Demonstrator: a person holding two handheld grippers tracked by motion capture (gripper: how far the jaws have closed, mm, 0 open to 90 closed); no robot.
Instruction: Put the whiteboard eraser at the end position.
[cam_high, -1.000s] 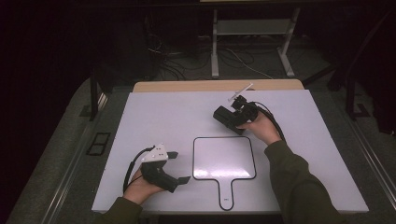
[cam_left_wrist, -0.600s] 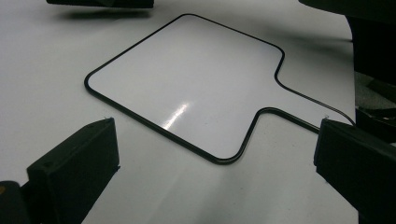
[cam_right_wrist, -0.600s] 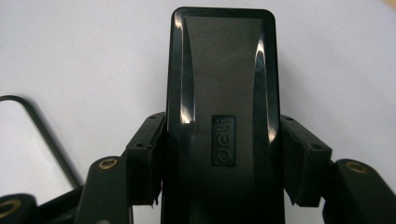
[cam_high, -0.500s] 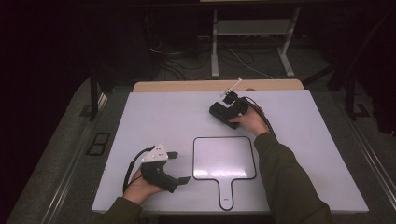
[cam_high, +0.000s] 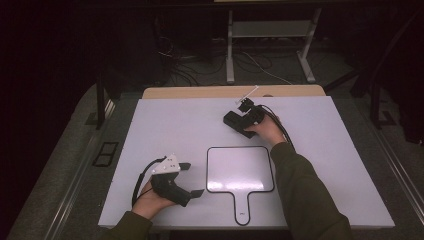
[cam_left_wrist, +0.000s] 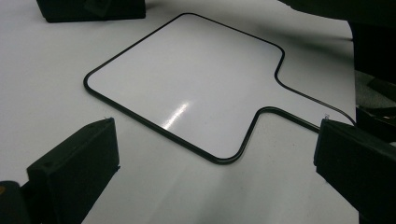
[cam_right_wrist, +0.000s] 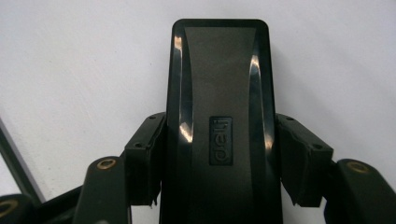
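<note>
The white table (cam_high: 165, 125) carries the paddle-shaped whiteboard (cam_high: 240, 170) at its near edge, handle toward the person. Toward the far edge lies the black eraser (cam_right_wrist: 219, 116), flat on the table. The right gripper (cam_right_wrist: 219, 158) has just been easing open, jaws beside the eraser's flanks. The left gripper (cam_high: 194, 179) rests near the near-left corner, jaws wide, nothing between.

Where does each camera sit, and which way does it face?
High view: above the person's side, facing forward and down on the table; forearms, left gripper, right gripper.
Left gripper view: on that gripper, past its open jaws toward the whiteboard.
Right gripper view: along its jaws, just easing open, black eraser between them.
Shared: whiteboard, in high and left gripper views.
</note>
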